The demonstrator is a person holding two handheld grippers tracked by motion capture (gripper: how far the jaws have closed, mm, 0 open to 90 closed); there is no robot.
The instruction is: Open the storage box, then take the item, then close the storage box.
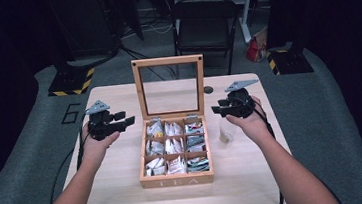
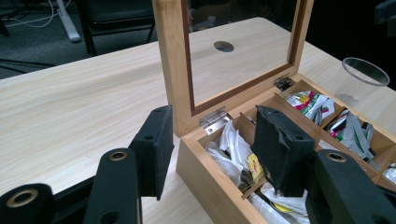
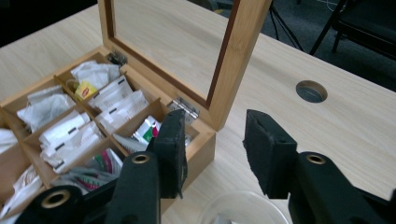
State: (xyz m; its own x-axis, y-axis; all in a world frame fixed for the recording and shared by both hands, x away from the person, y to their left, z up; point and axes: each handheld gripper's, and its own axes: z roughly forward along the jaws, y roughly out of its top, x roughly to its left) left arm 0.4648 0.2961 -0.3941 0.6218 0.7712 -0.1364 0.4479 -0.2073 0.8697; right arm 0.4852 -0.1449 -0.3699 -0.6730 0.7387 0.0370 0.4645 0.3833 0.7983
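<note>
A wooden tea box (image 1: 177,180) marked TEA stands open at the table's middle, its glass-paned lid (image 1: 169,87) upright. Its compartments hold several tea bags (image 1: 174,145). A clear plastic cup (image 1: 227,132) stands just right of the box. My left gripper (image 1: 129,119) hovers left of the box, open and holding nothing. In the left gripper view its jaws straddle the box's near back corner (image 2: 189,135), by a hinge. My right gripper (image 1: 215,110) hovers right of the lid, above the cup (image 3: 243,207), open and bare. Its jaws frame the box's other back corner (image 3: 205,135).
The light wooden table (image 1: 122,188) has a round cable hole (image 1: 208,90) behind the box. A black folding chair (image 1: 205,27) stands beyond the far edge. Yellow-and-black stand bases (image 1: 71,81) sit on the grey floor at both back corners.
</note>
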